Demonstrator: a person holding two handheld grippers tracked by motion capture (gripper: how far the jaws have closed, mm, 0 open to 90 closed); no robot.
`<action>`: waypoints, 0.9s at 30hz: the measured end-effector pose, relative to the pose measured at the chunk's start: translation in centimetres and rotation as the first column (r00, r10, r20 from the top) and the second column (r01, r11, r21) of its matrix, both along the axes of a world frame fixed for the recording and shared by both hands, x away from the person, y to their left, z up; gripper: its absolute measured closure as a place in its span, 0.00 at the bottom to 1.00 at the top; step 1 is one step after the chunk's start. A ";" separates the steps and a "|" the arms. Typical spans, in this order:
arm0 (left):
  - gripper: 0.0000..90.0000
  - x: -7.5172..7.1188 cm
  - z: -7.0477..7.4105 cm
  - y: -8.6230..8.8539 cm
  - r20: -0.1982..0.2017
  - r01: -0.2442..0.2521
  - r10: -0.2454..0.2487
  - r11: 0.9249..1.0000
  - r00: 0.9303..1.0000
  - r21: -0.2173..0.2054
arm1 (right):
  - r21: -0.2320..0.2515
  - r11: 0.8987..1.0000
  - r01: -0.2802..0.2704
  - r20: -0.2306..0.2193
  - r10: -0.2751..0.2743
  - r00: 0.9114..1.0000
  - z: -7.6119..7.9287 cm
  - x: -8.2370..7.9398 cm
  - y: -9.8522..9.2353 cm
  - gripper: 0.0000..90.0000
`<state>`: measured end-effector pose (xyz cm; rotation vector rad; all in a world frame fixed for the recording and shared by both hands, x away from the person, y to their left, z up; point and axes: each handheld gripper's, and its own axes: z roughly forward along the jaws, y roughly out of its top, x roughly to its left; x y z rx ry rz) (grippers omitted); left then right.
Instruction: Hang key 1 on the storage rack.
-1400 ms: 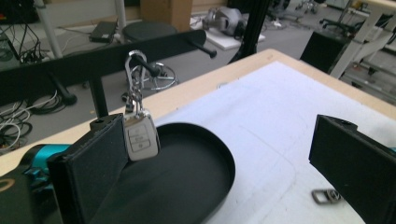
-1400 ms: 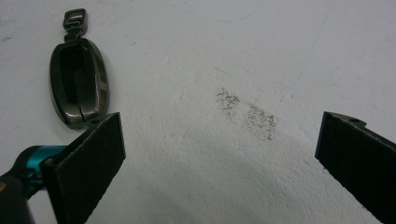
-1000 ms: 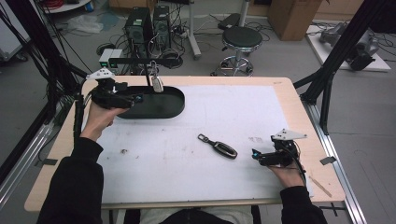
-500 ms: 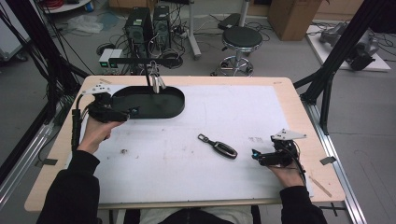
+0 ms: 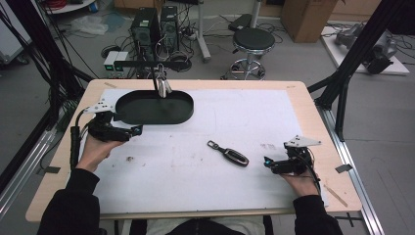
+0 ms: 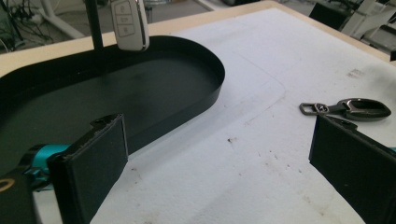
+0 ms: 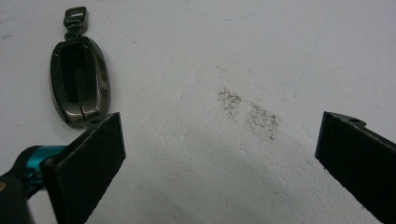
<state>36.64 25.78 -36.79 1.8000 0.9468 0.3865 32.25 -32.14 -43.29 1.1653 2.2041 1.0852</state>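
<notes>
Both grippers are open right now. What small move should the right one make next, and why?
Probably ease the right gripper forward and to its left until the key fob sits between the open fingers. The fob lies flat on the white mat, just off that gripper's left finger, outside the black tray.

A light wooden table [image 5: 313, 105] fills the middle of the high view, topped by a white foam mat [image 5: 195, 181]. On the mat, a black oval tray [image 5: 147, 115] sits at upper left, and a dark metal key fob holder [image 5: 229, 153] lies near centre, apart from the tray.
</notes>
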 end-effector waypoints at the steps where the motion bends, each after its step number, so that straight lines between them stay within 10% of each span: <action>1: 0.06 -0.2 -0.1 0.1 -0.002 0.000 0.000 1.000 1.000 0.004 | 0.001 1.000 0.000 -0.003 0.000 1.000 0.0 0.0 0.0 0.01; 27: 0.06 -5.9 -4.8 2.1 -0.067 -0.025 0.031 0.997 0.997 0.077 | -0.004 1.000 0.001 -0.002 -0.001 1.000 0.0 0.0 0.2 0.01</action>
